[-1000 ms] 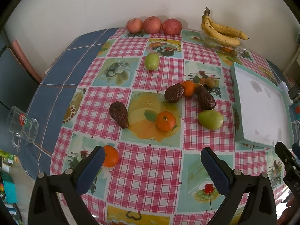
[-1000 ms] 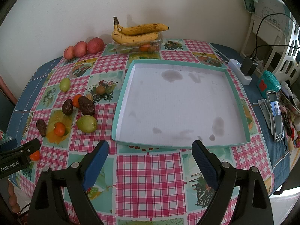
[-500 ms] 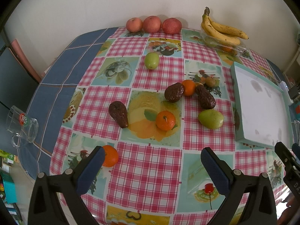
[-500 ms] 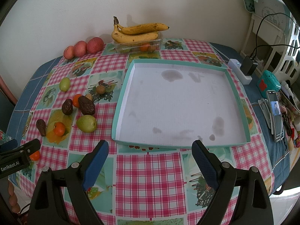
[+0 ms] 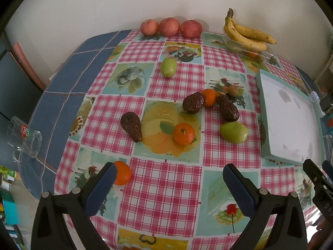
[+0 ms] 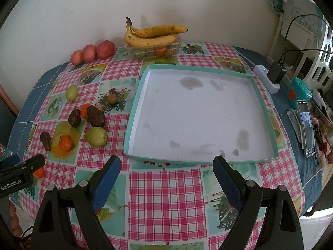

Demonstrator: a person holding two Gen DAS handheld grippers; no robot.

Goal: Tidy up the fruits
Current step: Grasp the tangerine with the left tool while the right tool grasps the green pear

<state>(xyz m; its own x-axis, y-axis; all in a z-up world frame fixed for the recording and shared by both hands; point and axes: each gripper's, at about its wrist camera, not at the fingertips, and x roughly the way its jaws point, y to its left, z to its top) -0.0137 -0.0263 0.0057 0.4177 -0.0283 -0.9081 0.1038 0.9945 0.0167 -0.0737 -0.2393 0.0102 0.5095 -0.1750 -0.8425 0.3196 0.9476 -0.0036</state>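
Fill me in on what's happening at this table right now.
A person holds two blue-padded grippers above a checked, fruit-print tablecloth, sorting fruit. Both the left gripper and the right gripper are open and empty. The shallow teal-rimmed white tray holds no fruit yet. Small orange tangerines, dark brown avocados and green pears lie loose left of the tray. Three red apples and spotted yellow bananas sit by the wall.

Fruit count on the worktop point(image 5: 166, 187)

Three apples point(image 5: 170, 26), three oranges point(image 5: 183, 133), three brown avocados point(image 5: 132, 126), two green pears point(image 5: 234, 132), one banana bunch point(image 5: 247, 34), one tray point(image 6: 199, 114).
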